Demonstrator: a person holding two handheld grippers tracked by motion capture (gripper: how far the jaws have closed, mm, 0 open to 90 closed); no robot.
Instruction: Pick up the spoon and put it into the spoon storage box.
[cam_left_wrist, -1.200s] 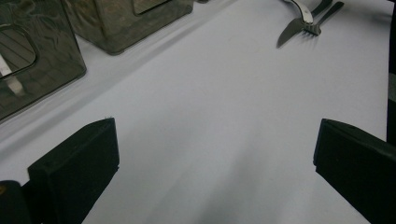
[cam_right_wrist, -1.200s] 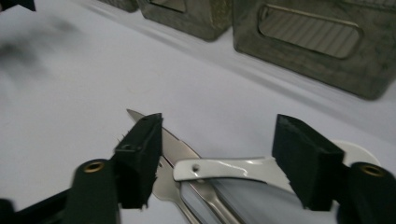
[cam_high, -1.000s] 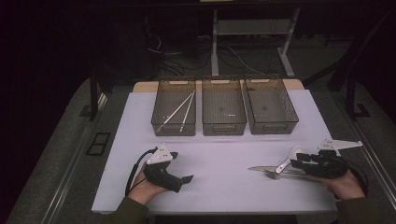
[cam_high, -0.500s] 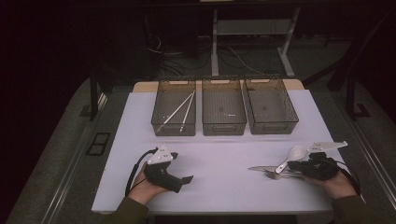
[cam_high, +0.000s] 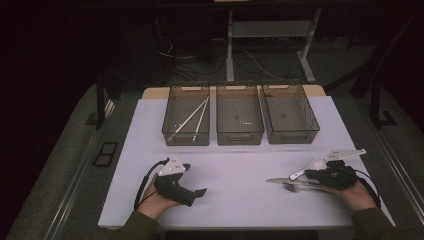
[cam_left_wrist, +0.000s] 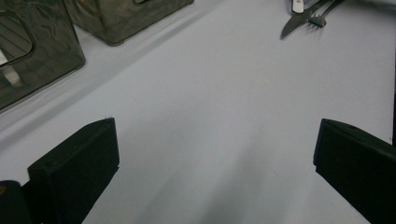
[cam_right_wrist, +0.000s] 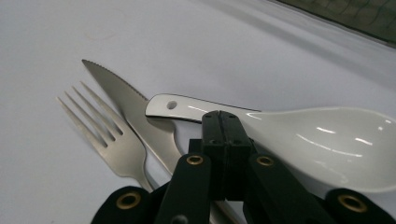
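The right claw (cam_high: 311, 176) lies low at the right front of the table (cam_high: 240, 165), its jaws pressed together on the handle of a white spoon (cam_right_wrist: 299, 130); they have just been closing, with the spoon between them. In the right gripper view the spoon's holed handle end lies across a steel knife (cam_right_wrist: 126, 100), and a fork (cam_right_wrist: 100, 133) lies just beside the knife, tines pointing away. In the high view all three sit at the claw's tips, the spoon (cam_high: 315, 164) angled up toward the right hand (cam_high: 357, 192), which comes in from the bottom edge with the wrist low.

The left claw (cam_high: 197, 195) rests at the left front of the table, jaws spread wide with bare table between them, the left hand (cam_high: 157, 200) wrapped around its body and pointing toward the middle.

Beyond both, three clear bins stand side by side at the far edge. The left bin (cam_high: 172, 132) holds two pale sticks (cam_high: 192, 120) that lie slanted and meet at their far ends. The middle bin (cam_high: 239, 135) and the right bin (cam_high: 292, 131) show nothing that I can make out inside.
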